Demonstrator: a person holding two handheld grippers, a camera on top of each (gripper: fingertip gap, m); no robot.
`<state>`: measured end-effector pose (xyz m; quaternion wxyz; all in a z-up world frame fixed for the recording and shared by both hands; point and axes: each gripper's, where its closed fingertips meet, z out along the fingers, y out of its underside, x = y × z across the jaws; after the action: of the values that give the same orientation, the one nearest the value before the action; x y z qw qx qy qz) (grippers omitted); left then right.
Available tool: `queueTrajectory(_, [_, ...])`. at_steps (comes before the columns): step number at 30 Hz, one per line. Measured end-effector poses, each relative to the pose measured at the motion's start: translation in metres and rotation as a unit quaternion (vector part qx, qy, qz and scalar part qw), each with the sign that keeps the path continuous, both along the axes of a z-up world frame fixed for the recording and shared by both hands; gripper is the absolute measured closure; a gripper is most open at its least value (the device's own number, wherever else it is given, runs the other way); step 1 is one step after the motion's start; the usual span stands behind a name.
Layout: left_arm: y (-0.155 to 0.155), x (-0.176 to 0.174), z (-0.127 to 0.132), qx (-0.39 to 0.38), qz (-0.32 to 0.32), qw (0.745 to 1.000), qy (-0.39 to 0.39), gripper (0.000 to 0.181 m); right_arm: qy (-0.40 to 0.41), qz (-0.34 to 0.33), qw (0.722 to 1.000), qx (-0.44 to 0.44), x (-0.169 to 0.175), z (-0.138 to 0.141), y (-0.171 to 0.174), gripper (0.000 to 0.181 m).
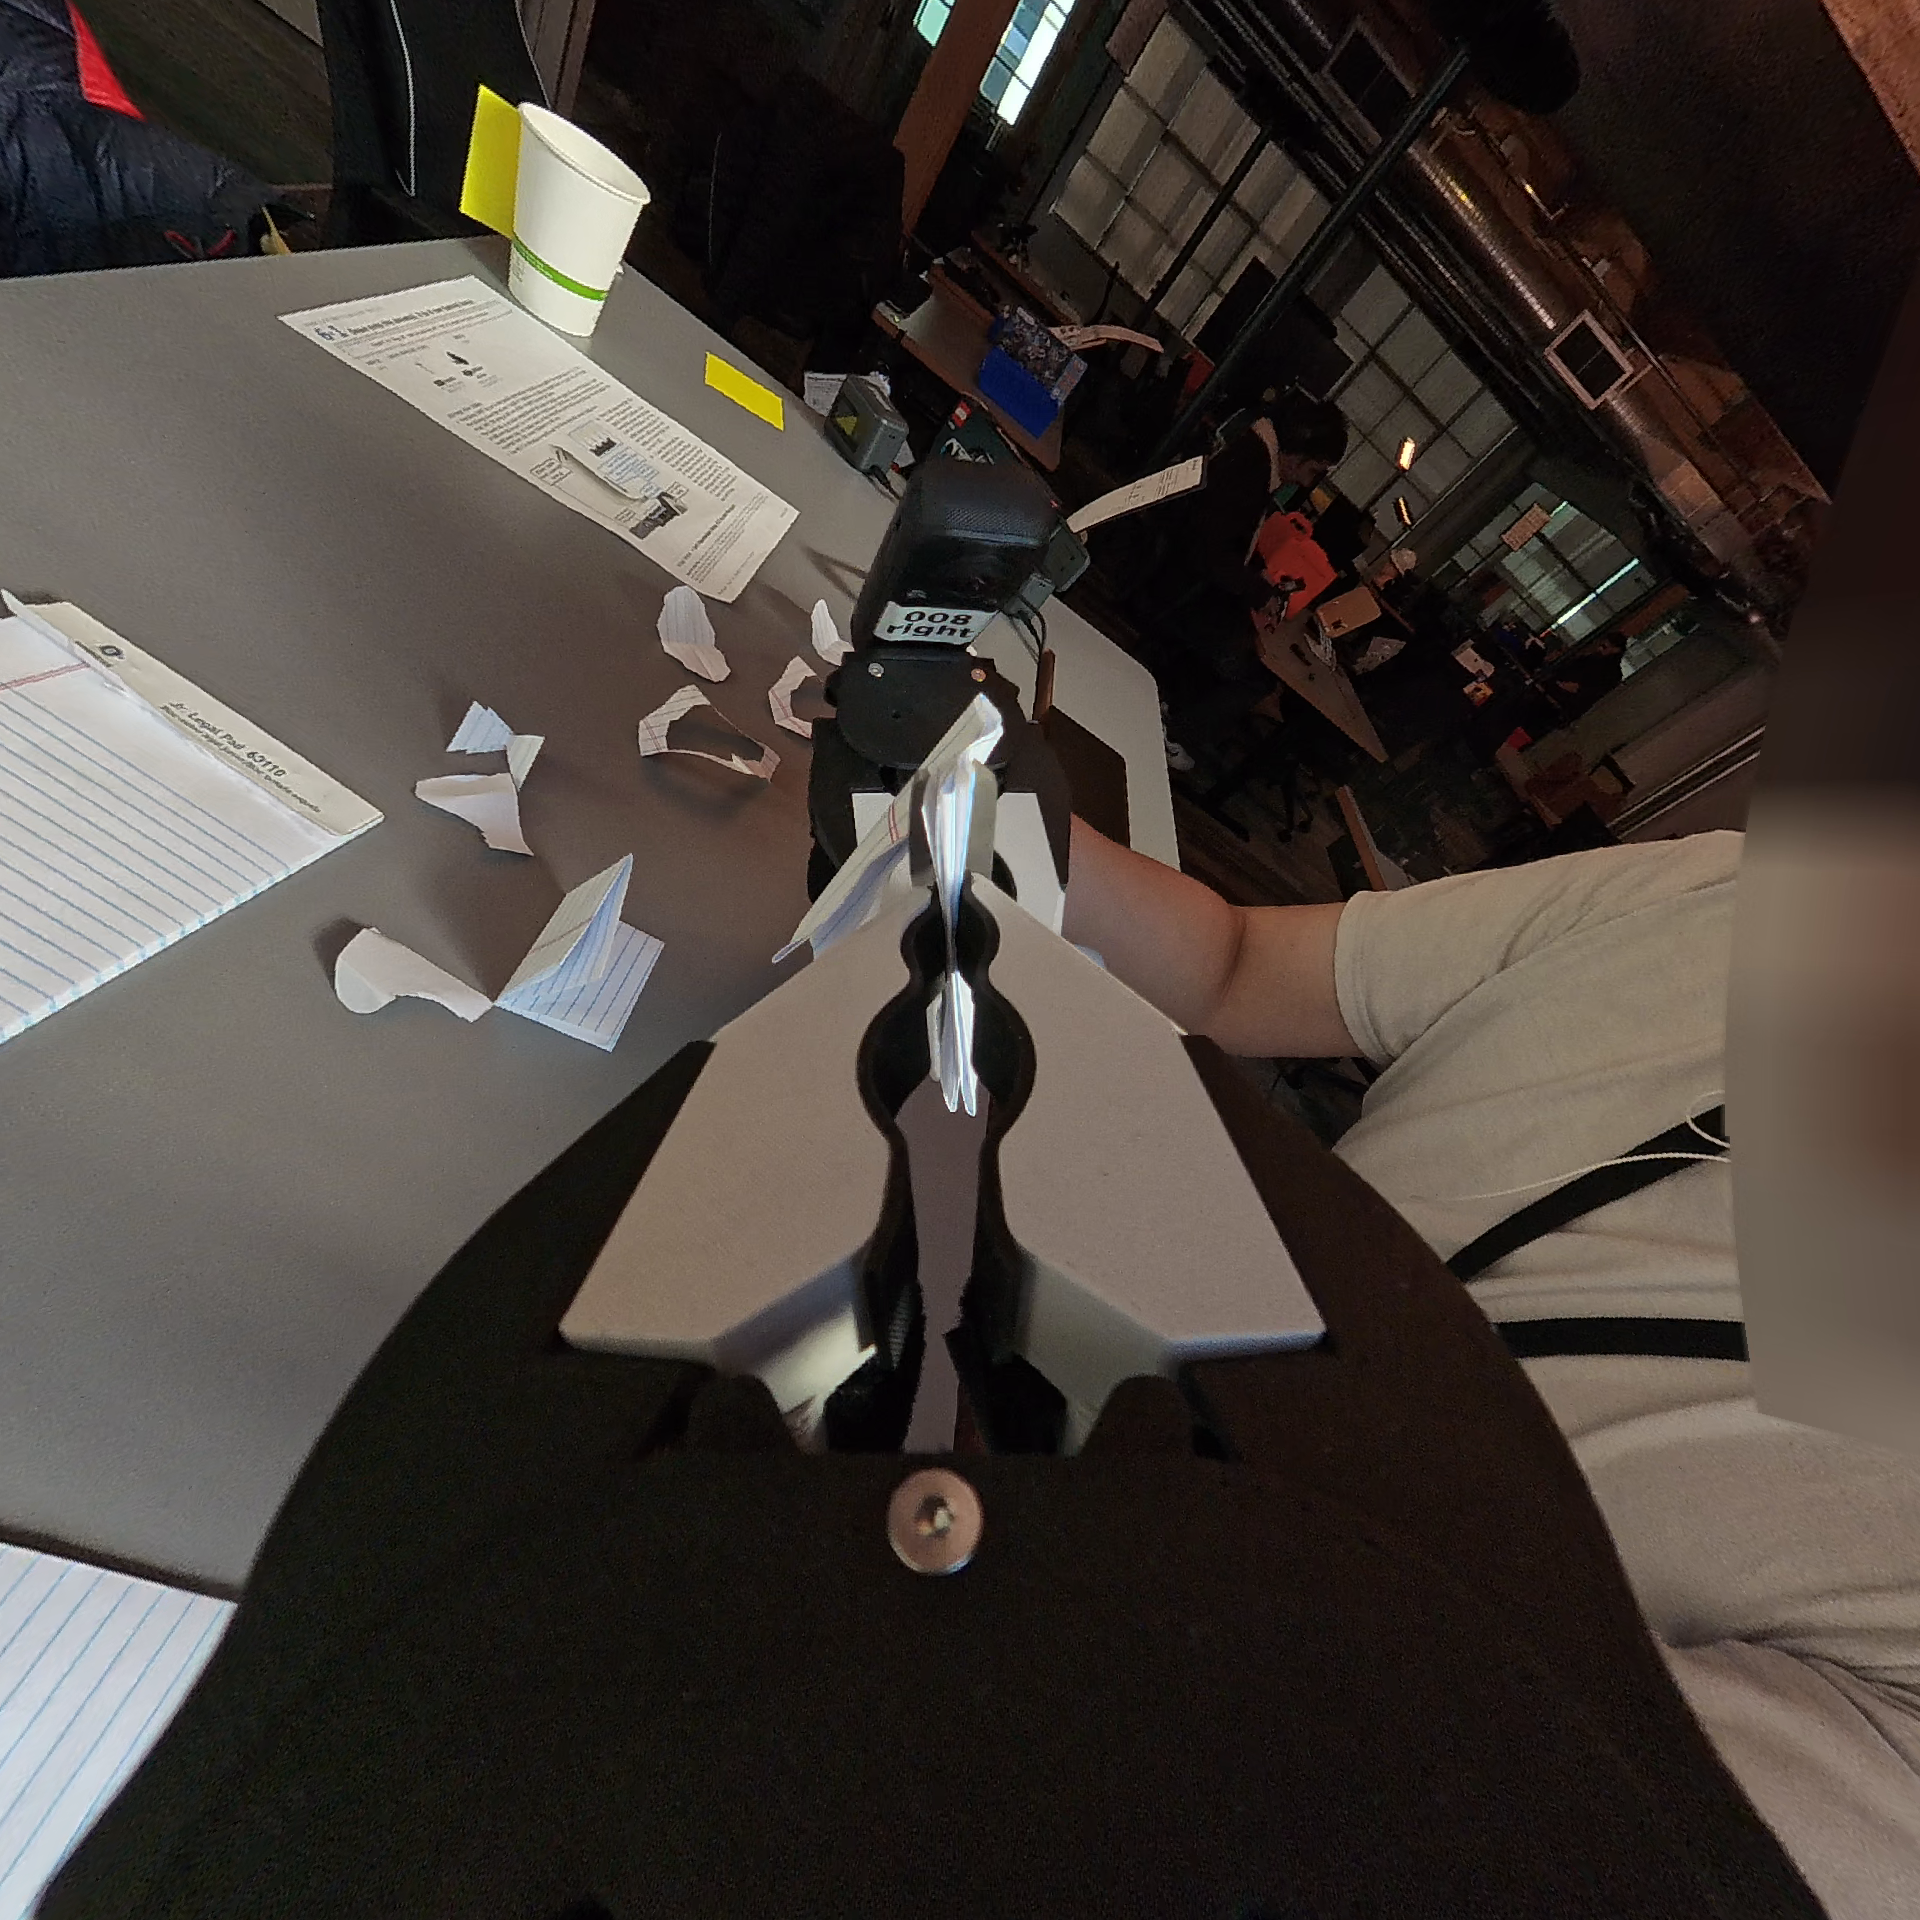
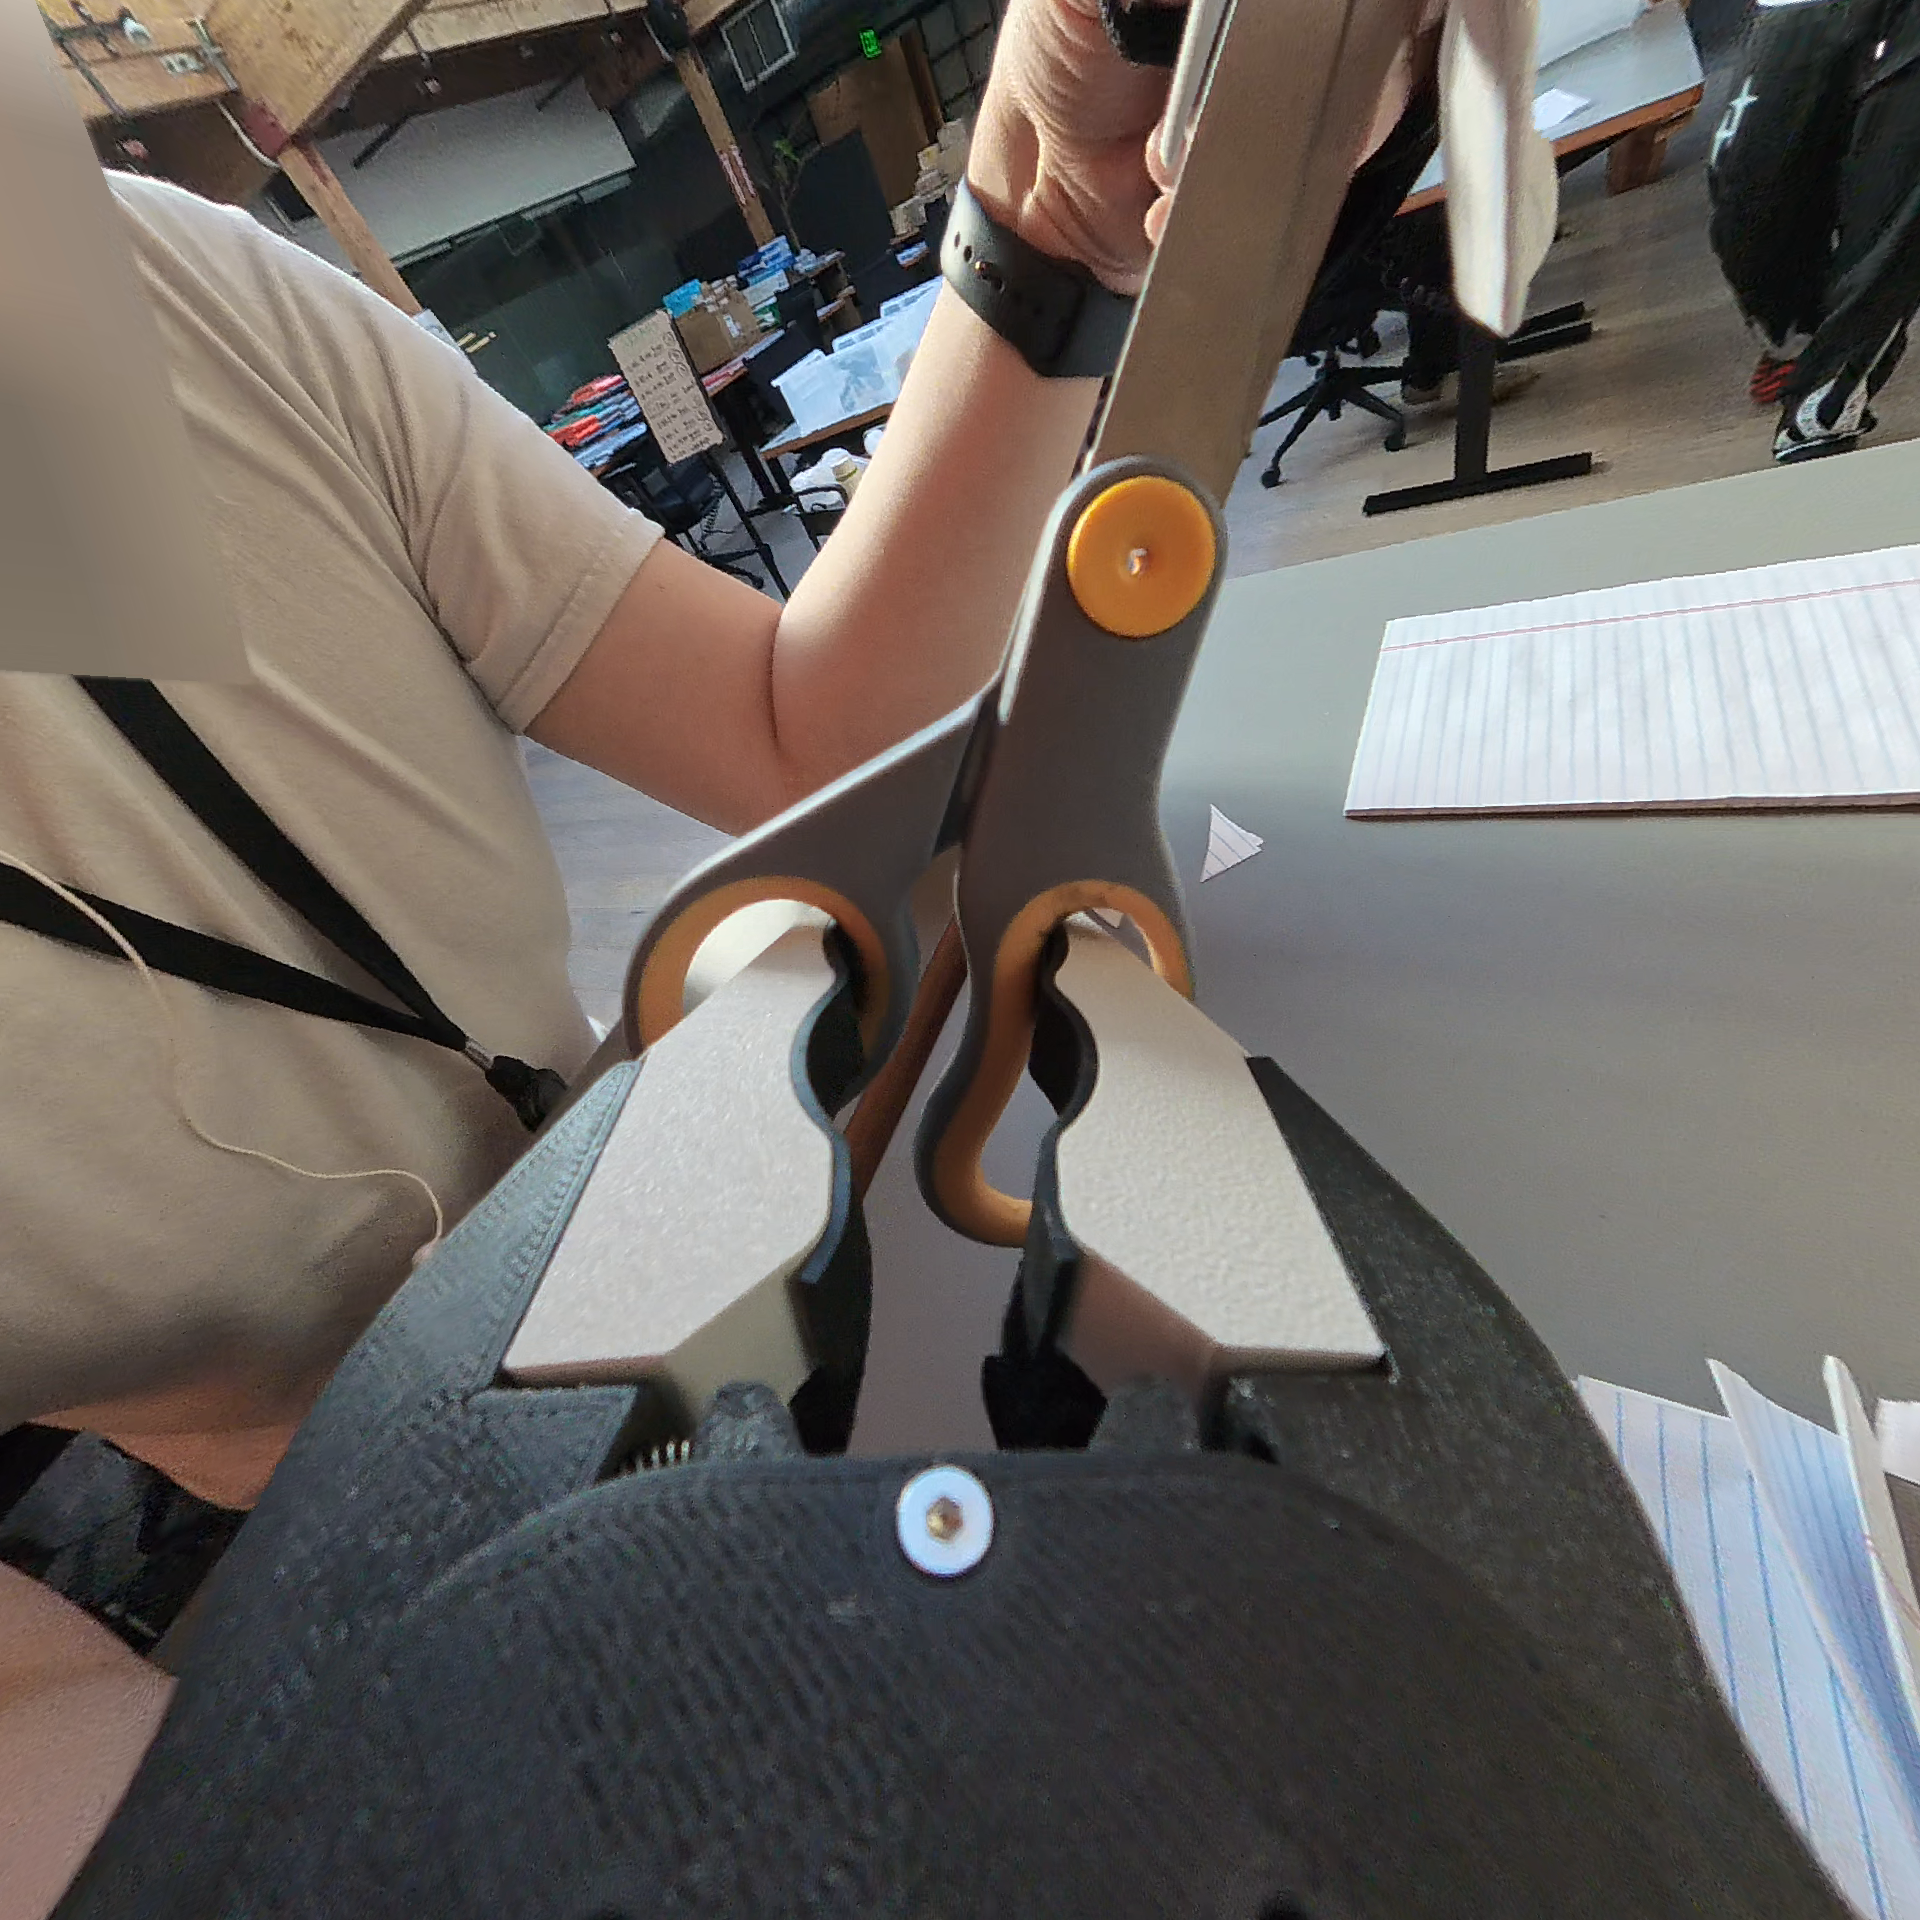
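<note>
My left gripper [image 1: 951, 896] is shut on a folded piece of white lined paper [image 1: 954, 821] and holds it up above the grey table [image 1: 208, 1143]. The paper sticks out past the fingertips, and a bit hangs down between the fingers. My right gripper [image 2: 956, 935] has one finger in each handle loop of grey and orange scissors [image 2: 1141, 556]. The blades reach up toward the held paper [image 2: 1496, 156] and the hand on the left gripper [image 2: 1070, 135]. The right gripper [image 1: 914, 727] also shows just beyond the paper in the left wrist view.
Several cut paper scraps [image 1: 488, 800] and a folded lined piece [image 1: 582, 966] lie on the table. A lined legal pad [image 1: 104, 831] lies at the left and also shows in the right wrist view [image 2: 1642, 707]. A paper cup [image 1: 571, 218], printed sheet [image 1: 551, 426] and yellow note [image 1: 743, 390] lie farther back. My hands' fingertips stand some 12 centimetres from each other.
</note>
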<state>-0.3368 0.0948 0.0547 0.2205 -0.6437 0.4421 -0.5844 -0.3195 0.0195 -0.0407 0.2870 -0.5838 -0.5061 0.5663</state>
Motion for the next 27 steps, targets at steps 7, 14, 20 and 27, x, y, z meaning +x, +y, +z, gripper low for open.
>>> queueTrajectory(7, [-0.003, 0.002, 0.006, -0.001, -0.007, 1.0, -0.014, 0.181, 0.006, -0.004, 1.0, 0.024, -0.003, 0.001, -0.001, 0.156])
queueTrajectory(14, [-0.003, 0.002, 0.007, 0.002, -0.006, 1.0, -0.017, 0.181, 0.012, -0.005, 0.999, 0.029, -0.004, 0.001, 0.0, 0.156])
queueTrajectory(20, [-0.001, 0.005, 0.01, -0.003, -0.005, 1.0, -0.026, 0.181, 0.033, 0.005, 0.999, 0.016, -0.008, 0.004, -0.002, 0.156])
queueTrajectory(27, [0.011, 0.006, 0.018, -0.038, 0.011, 0.997, -0.069, 0.181, 0.062, -0.009, 0.998, -0.016, -0.021, 0.016, 0.002, 0.152])
